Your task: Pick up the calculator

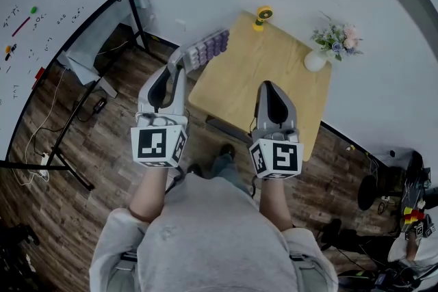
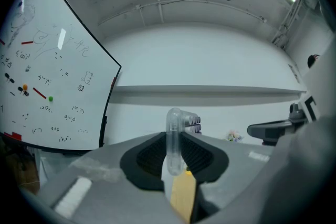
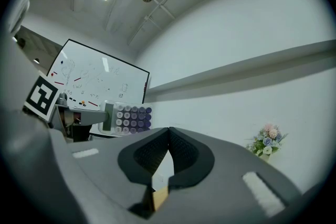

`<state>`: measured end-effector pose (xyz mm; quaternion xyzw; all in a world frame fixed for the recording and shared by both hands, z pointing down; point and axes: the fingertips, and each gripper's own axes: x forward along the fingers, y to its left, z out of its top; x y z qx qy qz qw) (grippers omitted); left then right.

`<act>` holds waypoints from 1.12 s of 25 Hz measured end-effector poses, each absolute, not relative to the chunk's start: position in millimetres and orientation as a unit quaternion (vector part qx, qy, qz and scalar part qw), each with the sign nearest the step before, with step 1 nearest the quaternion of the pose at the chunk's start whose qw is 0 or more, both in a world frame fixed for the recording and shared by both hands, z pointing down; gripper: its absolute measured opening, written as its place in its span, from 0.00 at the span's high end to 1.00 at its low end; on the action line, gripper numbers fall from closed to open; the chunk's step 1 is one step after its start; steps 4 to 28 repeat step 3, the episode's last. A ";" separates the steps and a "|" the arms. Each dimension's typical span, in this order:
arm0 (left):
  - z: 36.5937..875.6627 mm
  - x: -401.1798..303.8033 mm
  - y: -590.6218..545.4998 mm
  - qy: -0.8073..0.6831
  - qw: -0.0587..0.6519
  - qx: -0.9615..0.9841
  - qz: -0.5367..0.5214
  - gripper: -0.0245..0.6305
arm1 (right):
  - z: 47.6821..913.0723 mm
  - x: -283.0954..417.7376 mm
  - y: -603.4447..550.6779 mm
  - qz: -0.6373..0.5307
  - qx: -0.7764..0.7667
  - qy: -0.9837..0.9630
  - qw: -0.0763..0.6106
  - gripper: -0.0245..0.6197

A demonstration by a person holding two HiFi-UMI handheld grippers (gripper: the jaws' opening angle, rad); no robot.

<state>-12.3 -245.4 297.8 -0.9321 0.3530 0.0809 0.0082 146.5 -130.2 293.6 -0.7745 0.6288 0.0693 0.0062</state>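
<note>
The calculator (image 1: 209, 46), clear-cased with purple round keys, hangs in the air beside the left corner of the wooden table (image 1: 274, 78). My left gripper (image 1: 179, 63) is shut on its near end. In the left gripper view the calculator's clear edge (image 2: 174, 136) stands upright between the black pads of the left gripper (image 2: 174, 147). The right gripper view shows the calculator (image 3: 132, 118) face-on, with the left gripper (image 3: 107, 115) holding it from the left. My right gripper (image 1: 268, 89) hovers over the table's near part, and its jaws (image 3: 169, 131) are shut on nothing.
A white vase of flowers (image 1: 330, 44) stands at the table's far right corner and a small yellow object (image 1: 261, 16) at its far edge. A whiteboard on a black stand (image 1: 48, 10) fills the left. The floor is dark wood, with cables and gear at the right.
</note>
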 end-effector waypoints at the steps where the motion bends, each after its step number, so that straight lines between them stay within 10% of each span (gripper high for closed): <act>1: 297.8 -12.8 -245.1 0.353 0.008 -0.932 0.081 0.81 | 293.7 145.8 -129.9 0.070 -0.775 0.629 0.007 0.96; 28: 298.0 -14.2 -244.5 0.352 0.008 -0.932 0.082 0.81 | 294.0 144.3 -129.3 0.070 -0.775 0.629 0.007 0.96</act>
